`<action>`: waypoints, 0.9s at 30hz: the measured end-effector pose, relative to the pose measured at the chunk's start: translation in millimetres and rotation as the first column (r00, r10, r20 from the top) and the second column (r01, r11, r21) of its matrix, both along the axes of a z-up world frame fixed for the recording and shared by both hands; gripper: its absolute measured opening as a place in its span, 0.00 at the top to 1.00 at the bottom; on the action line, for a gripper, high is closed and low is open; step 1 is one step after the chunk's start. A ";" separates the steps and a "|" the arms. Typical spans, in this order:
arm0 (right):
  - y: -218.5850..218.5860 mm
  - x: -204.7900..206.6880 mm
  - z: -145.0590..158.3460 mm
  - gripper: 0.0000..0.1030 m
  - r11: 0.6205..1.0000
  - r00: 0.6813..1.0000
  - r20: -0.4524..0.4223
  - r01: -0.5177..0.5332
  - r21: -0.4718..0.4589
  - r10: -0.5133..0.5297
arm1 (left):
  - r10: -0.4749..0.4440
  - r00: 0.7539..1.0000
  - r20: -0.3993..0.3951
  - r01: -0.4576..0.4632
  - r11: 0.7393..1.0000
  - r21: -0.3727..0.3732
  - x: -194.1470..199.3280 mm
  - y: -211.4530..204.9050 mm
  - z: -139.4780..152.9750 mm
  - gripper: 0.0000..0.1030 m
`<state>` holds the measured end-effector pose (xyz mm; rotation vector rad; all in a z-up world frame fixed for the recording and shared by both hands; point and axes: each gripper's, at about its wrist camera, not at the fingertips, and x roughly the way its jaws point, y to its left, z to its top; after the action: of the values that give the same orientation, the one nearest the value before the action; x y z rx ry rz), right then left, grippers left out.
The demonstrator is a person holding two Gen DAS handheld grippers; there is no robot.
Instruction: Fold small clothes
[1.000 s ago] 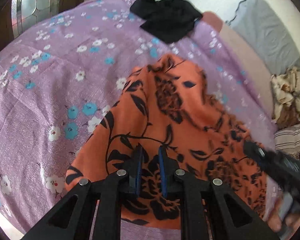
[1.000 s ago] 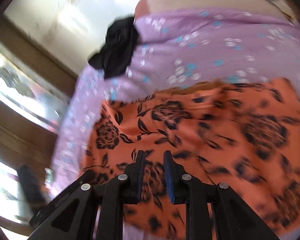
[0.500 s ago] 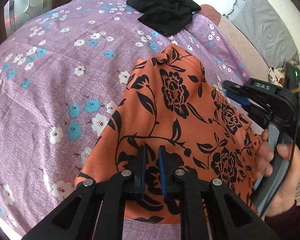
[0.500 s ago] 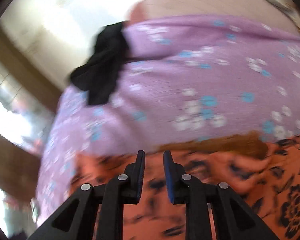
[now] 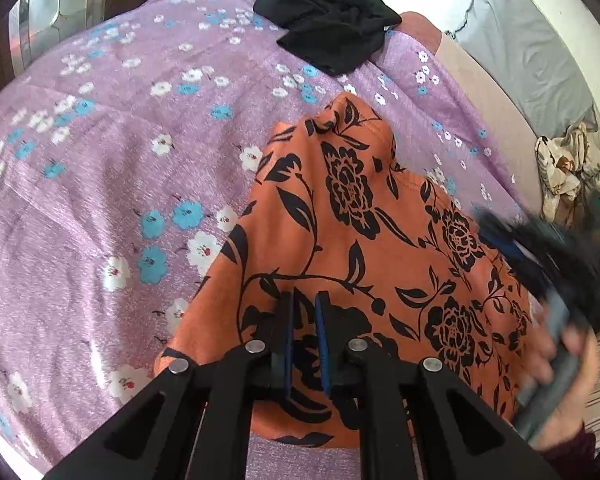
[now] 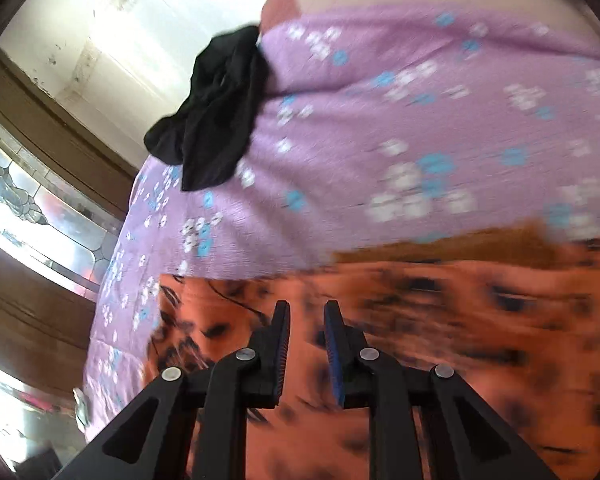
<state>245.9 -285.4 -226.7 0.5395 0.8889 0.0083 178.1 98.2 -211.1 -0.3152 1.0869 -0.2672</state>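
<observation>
Your orange flowered garment [image 5: 352, 248] lies on the bed, on the purple flowered sheet [image 5: 112, 168], near the close edge and toward the right side. It already looks doubled over once: in the right wrist view a plain brownish strip, seemingly the inner side of the cloth, shows along its far edge. The shape is uneven, narrowing to a rumpled point at the far end, so I judge the fold as begun but not finished.

Your left tongs [image 5: 304, 340] are nearly closed, with a narrow slit between the blue pads, and they sit over the near edge of the garment. A fold of cloth seems to be pinched there, though the pictures do not show the contact plainly, so I cannot tell for sure.

Your right tongs [image 6: 306, 344] are also narrowed, with a wider gap, and nothing clearly sits between the pads. That view is blurred. In the left wrist view they appear at the right edge of the garment, held in your hand [image 5: 568, 364].

A black garment [image 5: 332, 28] lies crumpled at the far edge of the bed, untouched. More cloth sits in a heap [image 5: 568, 172] at the far right. So most of the job seems left: finish this piece, then the others.
</observation>
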 end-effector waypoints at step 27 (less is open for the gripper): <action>6.4 -127.3 -41.9 0.78 0.983 0.992 -0.044 -0.110 0.145 0.118 | 0.223 0.972 -0.075 -0.235 0.943 -0.235 -74.4 47.7 -23.1 0.33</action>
<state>118.6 -279.0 -268.6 0.6236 0.9741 0.1636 103.7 145.9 -234.3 -0.6657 1.0548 -0.1845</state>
